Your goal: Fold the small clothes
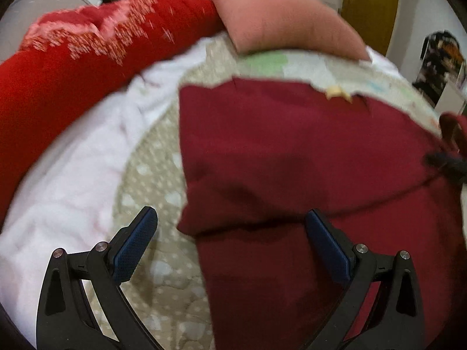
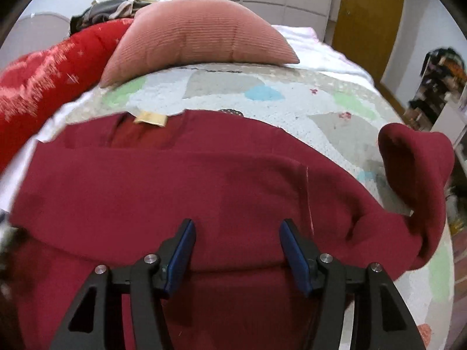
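While the dark red knit sweater (image 2: 175,180) lies on the patterned quilt (image 2: 292,99), the left gripper (image 1: 230,224) and right gripper (image 2: 236,233) are held spread above it.

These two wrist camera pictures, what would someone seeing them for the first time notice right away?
The dark red garment dominates, spread over the patterned quilt, with one sleeve curled up at the right edge. Behind it a pink cushion rests against a bright red blanket on the left. The left gripper and the right gripper are both open above the garment.
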Demonstrator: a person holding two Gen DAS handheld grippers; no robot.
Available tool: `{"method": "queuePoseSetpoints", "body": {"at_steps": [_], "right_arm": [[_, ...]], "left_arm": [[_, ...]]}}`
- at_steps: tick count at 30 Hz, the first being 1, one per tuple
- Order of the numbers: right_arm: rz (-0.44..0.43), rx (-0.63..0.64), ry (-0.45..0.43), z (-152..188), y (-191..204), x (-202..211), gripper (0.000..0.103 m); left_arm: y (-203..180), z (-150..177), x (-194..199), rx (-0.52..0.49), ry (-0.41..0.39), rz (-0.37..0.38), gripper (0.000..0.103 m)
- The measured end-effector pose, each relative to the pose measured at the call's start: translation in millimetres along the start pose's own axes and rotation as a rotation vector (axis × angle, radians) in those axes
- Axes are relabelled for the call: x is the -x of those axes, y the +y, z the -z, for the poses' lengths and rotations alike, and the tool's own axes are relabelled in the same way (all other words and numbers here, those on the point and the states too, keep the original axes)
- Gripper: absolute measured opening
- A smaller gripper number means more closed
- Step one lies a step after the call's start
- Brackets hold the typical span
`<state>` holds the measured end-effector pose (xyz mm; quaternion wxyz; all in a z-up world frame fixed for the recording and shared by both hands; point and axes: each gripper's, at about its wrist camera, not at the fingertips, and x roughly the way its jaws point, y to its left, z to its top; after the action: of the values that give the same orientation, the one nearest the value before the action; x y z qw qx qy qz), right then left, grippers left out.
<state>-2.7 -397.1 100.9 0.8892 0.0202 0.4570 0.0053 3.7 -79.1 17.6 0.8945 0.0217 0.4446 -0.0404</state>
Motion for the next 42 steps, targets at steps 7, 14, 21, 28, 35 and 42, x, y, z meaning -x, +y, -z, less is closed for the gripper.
{"method": "queuePoseSetpoints", "body": {"at_steps": [7,14,21,28,35,42], "right_arm": [[0.274,-0.061,-0.187,-20.6,-72.9,59.0,0.074],[0.495,0.099,0.08,-59.7,-102.1,-20.7,0.03],[0.483,-0.261,-0.133,-13.4,-193.9,73.7,0.019],[0.439,-0.405,0.002,72.8,-238.9,94.2,0.022],[0.086,-0.448,-0.107,48.5,-223.4,97.7,0.049],[-0.056,-0.664,0.161,18.9,-232.2,1.8,0.05]], "left_arm": [[-2.4,2.6,-0.7,0.004,-0.001,-0.003,0.102],[-1.5,0.7,-4.7,0.009,0.007,0.004,0.102],[-1.8,1.4,-5.2,0.013,0.006,0.005,0.102],[-2.0,2.3,-4.4,0.015,0.002,0.0,0.102],[-2.4,1.8,-5.4,0.011,0.001,-0.006,0.102],[-1.8,1.4,-7.9,0.017,0.011,0.003,0.102]]}}
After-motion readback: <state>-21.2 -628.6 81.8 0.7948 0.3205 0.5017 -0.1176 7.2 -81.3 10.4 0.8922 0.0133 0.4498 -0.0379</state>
